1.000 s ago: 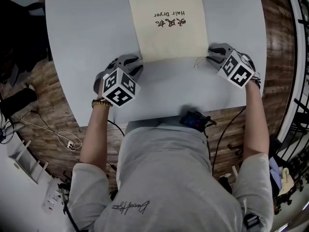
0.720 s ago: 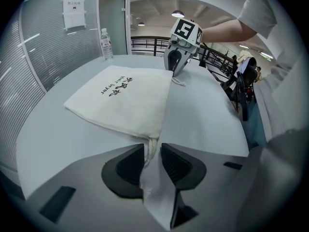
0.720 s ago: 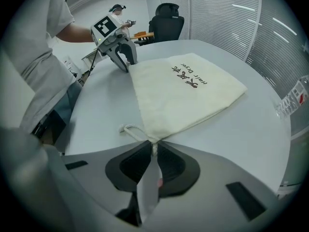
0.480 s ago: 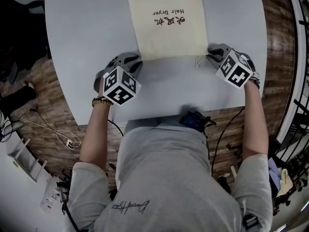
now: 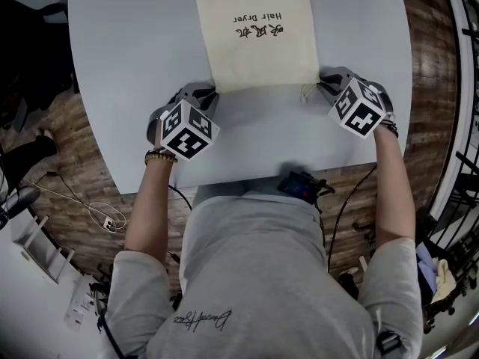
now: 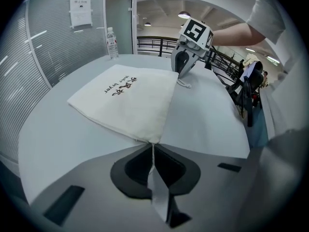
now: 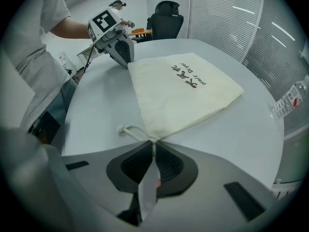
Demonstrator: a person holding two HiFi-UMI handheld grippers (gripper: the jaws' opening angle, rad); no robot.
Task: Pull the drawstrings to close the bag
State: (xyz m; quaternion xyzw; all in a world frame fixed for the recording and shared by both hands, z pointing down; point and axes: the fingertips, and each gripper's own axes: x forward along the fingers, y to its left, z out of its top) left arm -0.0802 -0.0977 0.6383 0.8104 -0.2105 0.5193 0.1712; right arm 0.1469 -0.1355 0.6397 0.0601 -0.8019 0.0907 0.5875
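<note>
Fingers of the left gripper and right gripper have just been closing and now pinch the bag at its two near corners, likely to tug outward and cinch the mouth. It lies flat on the table, cream with dark print, its mouth ungathered and a cord looped by the right corner.

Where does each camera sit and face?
Head view: on the head, looking down at table, bag; shows torso, arms, left gripper, right gripper.
Left gripper view: along its jaws, just closed onto a bag corner, toward the right gripper, right arm.
Right gripper view: likewise, other corner, toward the left gripper, left arm.
Shared: both gripper views see the bag.
</note>
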